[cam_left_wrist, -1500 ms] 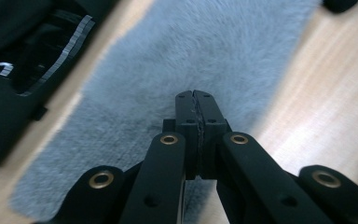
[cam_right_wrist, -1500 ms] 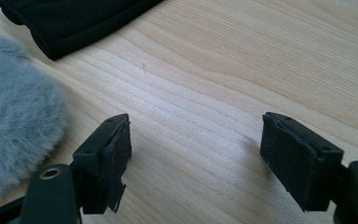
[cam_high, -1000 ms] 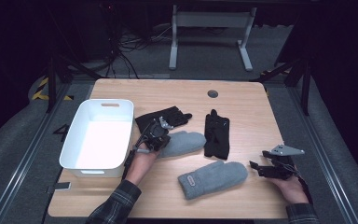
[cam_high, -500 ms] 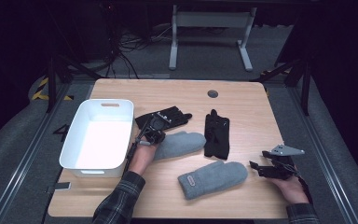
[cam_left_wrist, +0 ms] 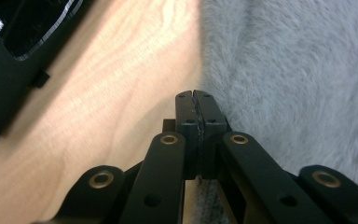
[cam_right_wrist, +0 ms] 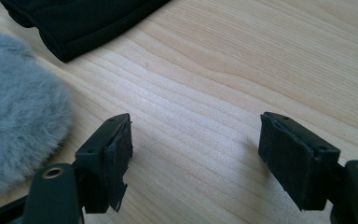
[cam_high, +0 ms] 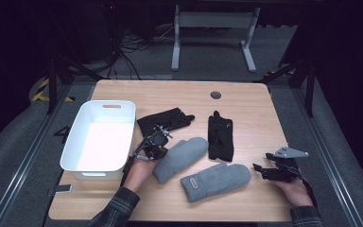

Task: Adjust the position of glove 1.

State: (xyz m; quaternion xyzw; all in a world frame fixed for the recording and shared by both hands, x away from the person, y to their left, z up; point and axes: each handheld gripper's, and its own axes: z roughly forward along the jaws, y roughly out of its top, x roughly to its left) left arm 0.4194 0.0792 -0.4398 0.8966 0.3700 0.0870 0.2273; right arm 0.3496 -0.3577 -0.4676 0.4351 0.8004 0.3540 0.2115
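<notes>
No label reads clearly; left gripper fingers together beside grey mitten, right gripper fingers apart.

Fleece, knit, plastic and wood grain

The two grey mittens, one at centre and one lower centre, look like fuzzy, matt fleece; the black gloves in the middle and right of centre are a smoother, dull cloth. The white bin at left is smooth plastic with a slight sheen. The table is pale wood with visible grain, satin-finished. The right gripper has matt black jaws with rough-edged, rubbery pads.
</notes>
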